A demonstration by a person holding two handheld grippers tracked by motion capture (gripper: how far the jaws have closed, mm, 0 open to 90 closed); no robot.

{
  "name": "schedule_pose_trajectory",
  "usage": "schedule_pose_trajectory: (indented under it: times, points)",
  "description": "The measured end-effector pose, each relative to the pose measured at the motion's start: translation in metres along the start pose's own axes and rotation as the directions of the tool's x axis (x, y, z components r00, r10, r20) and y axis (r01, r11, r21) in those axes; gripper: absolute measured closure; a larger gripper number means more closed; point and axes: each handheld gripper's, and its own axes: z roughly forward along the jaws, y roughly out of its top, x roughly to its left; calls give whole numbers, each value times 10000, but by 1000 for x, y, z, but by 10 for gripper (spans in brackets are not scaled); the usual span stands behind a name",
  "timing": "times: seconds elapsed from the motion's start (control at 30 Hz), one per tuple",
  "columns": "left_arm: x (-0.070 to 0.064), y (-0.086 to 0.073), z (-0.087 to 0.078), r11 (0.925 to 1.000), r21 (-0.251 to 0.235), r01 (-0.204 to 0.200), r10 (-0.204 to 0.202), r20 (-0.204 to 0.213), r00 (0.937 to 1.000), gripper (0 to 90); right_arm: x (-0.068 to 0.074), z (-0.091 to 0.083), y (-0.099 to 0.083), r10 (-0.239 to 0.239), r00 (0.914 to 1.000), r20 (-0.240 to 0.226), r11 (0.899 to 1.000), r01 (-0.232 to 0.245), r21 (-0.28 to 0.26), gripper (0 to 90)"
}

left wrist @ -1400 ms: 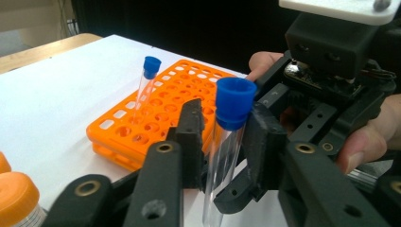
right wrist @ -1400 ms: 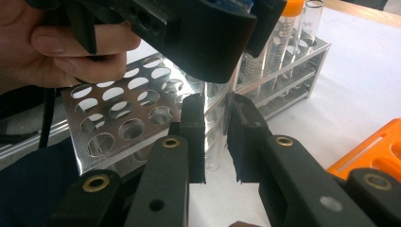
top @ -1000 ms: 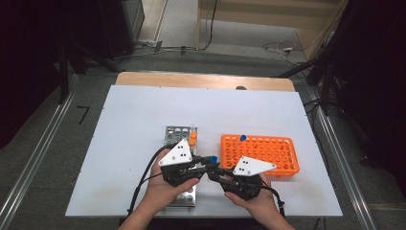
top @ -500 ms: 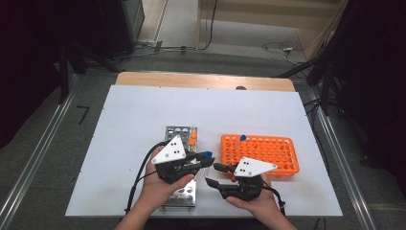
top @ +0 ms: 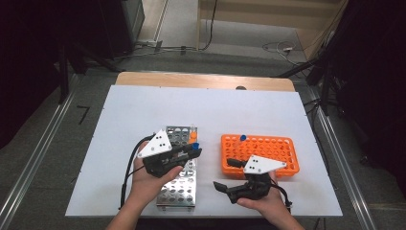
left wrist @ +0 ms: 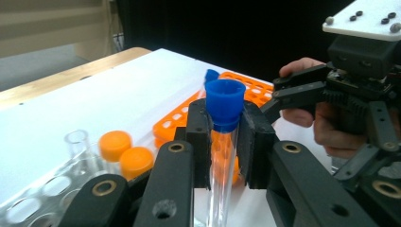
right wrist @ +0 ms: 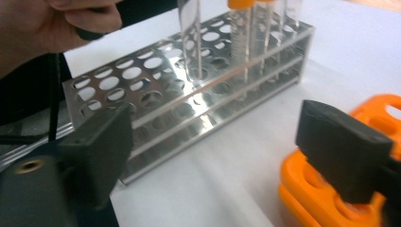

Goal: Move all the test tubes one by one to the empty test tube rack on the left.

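Note:
My left gripper (top: 193, 152) is shut on a clear tube with a blue cap (left wrist: 222, 101), held upright just below the cap. It hangs over the metal rack (top: 178, 188). In the right gripper view the tube's (right wrist: 189, 33) rounded lower end reaches the rack's (right wrist: 156, 101) top plate; whether it is inside a hole I cannot tell. My right gripper (top: 226, 174) stands open between the metal rack and the orange rack (top: 282, 158), nothing between its wide-apart pads (right wrist: 340, 146). My left gripper (left wrist: 222, 156) looks toward the right gripper (left wrist: 302, 92).
Two orange-capped tubes (left wrist: 125, 151) and an uncapped clear tube (left wrist: 78, 142) stand at the metal rack's far end. A second blue-capped tube (top: 242, 138) stands in the orange rack's far left corner. White tabletop (top: 143, 110) stretches beyond both racks.
The two grippers met over the gap between the racks one second ago. Since then the right gripper has opened and drawn back, and the left gripper has carried the blue-capped tube over the metal rack.

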Motion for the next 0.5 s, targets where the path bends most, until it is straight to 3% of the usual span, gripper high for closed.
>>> schedule_pose_trajectory:
  times: [0.1, 0.5]
  points:
    - [3, 0, -3, 10000, -54, 31, -32, -207, 9998, 775, -4, -4, -2, -100, 9999, 70, 9998, 99, 159, 0]
    - [9, -6, -4, 9979, -576, 290, -361, -1256, 9914, 776, -14, -13, -4, 151, 9998, 136, 9999, -151, -19, 0]
